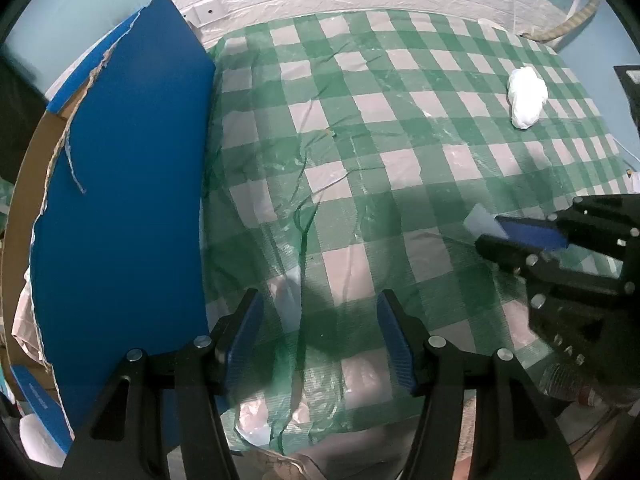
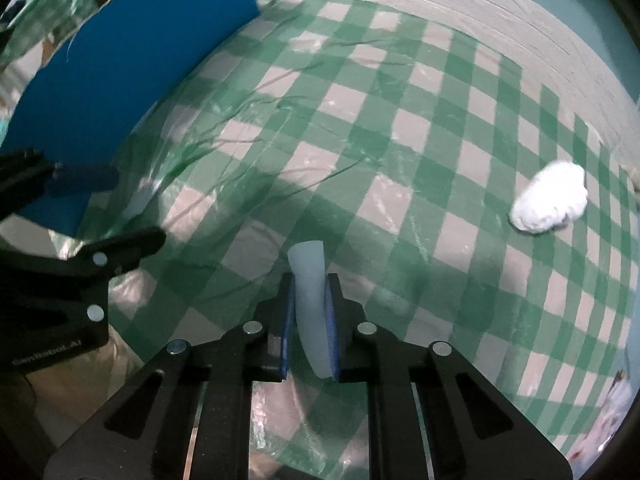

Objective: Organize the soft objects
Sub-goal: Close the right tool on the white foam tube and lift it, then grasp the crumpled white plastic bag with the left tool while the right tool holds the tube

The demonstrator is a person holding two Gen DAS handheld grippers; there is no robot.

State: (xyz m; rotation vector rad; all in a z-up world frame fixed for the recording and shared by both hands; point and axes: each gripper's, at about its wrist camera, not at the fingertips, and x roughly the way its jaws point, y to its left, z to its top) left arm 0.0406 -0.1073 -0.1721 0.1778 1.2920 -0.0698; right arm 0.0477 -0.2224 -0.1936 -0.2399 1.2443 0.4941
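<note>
Over the green checked cloth [image 1: 360, 140], the right gripper [image 2: 308, 320] pinches a pale foam strip [image 2: 310, 280], the left gripper [image 1: 320, 332] gapes wide beside a blue box flap [image 1: 132, 180], and a white wad [image 1: 526, 96] lies well apart.

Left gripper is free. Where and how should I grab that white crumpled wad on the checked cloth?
Grip the white wad across its narrow waist, coming straight down from above. It lies alone as an elongated lump on the checked cloth, so the open left gripper should probably straddle the short axis. The right gripper is busy, shut on a pale strip.
</note>
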